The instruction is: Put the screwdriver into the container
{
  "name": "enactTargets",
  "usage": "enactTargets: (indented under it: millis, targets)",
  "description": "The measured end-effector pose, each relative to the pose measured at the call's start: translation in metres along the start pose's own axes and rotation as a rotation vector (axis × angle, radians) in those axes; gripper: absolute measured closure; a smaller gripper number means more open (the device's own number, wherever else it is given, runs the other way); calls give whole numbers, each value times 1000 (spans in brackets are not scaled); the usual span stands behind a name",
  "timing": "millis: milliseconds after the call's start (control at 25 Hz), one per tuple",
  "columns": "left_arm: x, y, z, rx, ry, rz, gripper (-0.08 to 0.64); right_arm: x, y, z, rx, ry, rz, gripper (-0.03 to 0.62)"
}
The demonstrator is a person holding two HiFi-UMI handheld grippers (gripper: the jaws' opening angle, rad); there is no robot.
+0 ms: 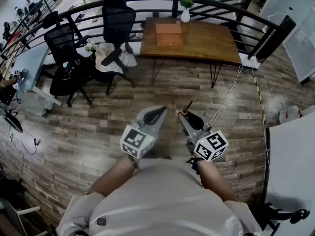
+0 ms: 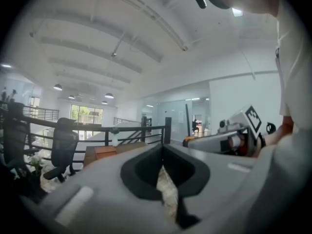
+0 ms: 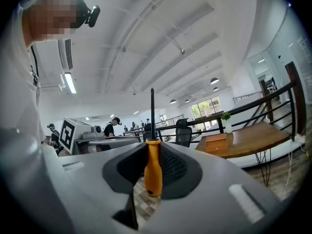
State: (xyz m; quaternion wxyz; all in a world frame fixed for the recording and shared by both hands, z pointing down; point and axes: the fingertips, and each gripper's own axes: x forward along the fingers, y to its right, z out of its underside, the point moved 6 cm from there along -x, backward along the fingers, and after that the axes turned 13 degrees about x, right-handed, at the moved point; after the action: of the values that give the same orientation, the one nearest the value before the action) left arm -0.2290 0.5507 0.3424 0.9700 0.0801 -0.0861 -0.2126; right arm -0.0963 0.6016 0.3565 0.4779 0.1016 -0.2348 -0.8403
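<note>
The orange-handled, black-shafted steel screwdriver (image 3: 152, 172) stands at the lower centre of the right gripper view, long axis vertical, shaft pointing up-frame, its handle clamped between the jaws of the right gripper (image 3: 152, 145); the left gripper (image 2: 163, 152) is closed and empty

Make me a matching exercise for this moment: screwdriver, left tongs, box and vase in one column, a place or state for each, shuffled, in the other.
Things:
1. screwdriver
2. left tongs
3. box
4. vase

Places or states:
A. shut, with nothing between them
B. white, standing at the far edge of the table
C. upright, clamped in the right tongs
D. brown, lying flat on the table top

Pairs: 1-C, 2-A, 3-D, 4-B
</note>
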Motion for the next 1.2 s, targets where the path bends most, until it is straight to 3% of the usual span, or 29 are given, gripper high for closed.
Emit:
enactTargets:
  millis: [760,960,1200]
  targets:
    - [15,-30,11,-25,15,25,557,25,11,-4,23,14,-14,512]
    - [27,-64,17,-27,14,44,555,58,24,-11,41,12,15,512]
    - [40,-134,22,-15,25,77,555,125,35,-30,37,41,29,511]
